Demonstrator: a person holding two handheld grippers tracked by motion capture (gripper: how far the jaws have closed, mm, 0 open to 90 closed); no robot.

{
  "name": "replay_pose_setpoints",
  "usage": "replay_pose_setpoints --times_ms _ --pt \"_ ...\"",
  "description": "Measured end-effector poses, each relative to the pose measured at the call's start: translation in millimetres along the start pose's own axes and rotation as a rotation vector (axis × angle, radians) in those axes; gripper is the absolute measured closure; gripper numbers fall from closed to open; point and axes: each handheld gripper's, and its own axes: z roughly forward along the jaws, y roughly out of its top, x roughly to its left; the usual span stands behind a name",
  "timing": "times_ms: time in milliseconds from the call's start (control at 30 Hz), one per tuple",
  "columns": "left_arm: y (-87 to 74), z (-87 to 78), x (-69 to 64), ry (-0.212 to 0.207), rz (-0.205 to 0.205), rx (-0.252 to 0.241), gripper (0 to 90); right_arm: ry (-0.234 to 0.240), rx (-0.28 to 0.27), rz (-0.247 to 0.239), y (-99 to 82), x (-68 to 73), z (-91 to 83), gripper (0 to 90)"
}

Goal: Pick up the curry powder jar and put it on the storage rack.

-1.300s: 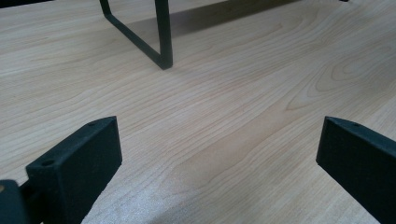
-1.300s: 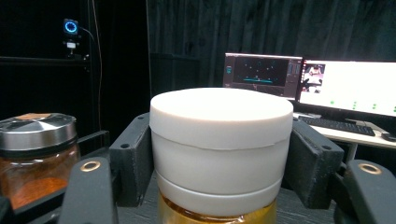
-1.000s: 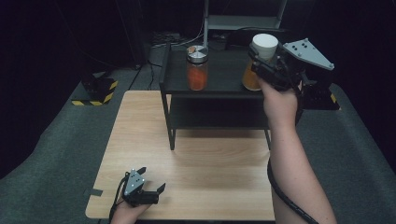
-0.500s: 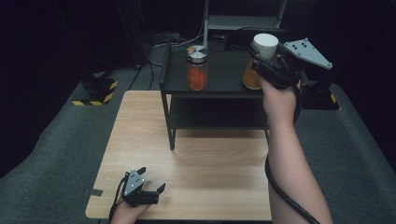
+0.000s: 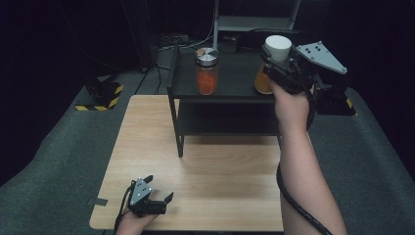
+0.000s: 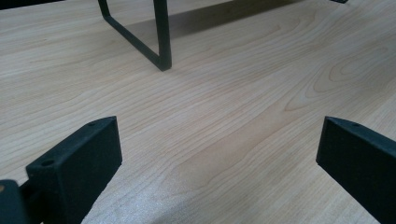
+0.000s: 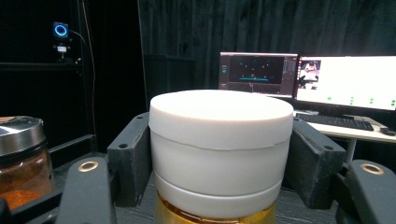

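A jar with a white lid (image 5: 277,47) and amber contents stands at the right end of the black shelf's top (image 5: 235,85). My right gripper (image 5: 277,58) is shut on that white lid (image 7: 219,140), one pad on each side. Its jaws have just been opening a little, with the lid still between them. On the left of the shelf top stands a second jar (image 5: 206,73) with a metal lid and orange-red contents (image 7: 21,158). My left gripper (image 5: 159,188) rests open on the wooden table (image 5: 230,191) near its front left corner, with bare wood between its jaws (image 6: 219,149).
The shelf's thin black leg (image 6: 161,42) stands on the table ahead of the left gripper. A yellow-and-black striped block (image 5: 100,93) lies on the floor at the left. Dark gear (image 5: 335,100) sits right of the shelf. Lit monitors (image 7: 345,84) stand beyond the jar.
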Motion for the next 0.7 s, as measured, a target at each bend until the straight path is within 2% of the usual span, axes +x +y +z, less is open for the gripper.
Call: replay_pose_setpoints --times_ms 167,367,500,600,667,700 --pt "-0.2 0.0 1.1 -0.002 -0.009 -0.001 0.4 -0.001 0.011 0.007 0.4 -0.9 0.5 29.0" --pt "0.1 0.1 1.1 -0.001 -0.011 0.001 0.4 0.003 0.014 0.021 0.4 -2.7 -2.6 19.7" --pt "0.2 0.2 0.5 0.001 -0.008 0.001 0.4 -0.003 0.013 0.017 1.4 -1.3 -6.6 8.6" --pt "0.5 0.1 0.5 0.001 -0.006 0.003 0.4 -0.012 0.012 0.032 2.8 0.7 -10.8 4.3" --pt "0.4 0.2 0.5 0.001 -0.006 0.002 0.4 -0.016 0.01 0.025 3.7 3.4 -13.8 0.0" --pt "0.4 0.3 0.5 0.001 -0.007 0.002 0.4 -0.005 0.01 0.028 3.9 3.0 -15.2 0.0"
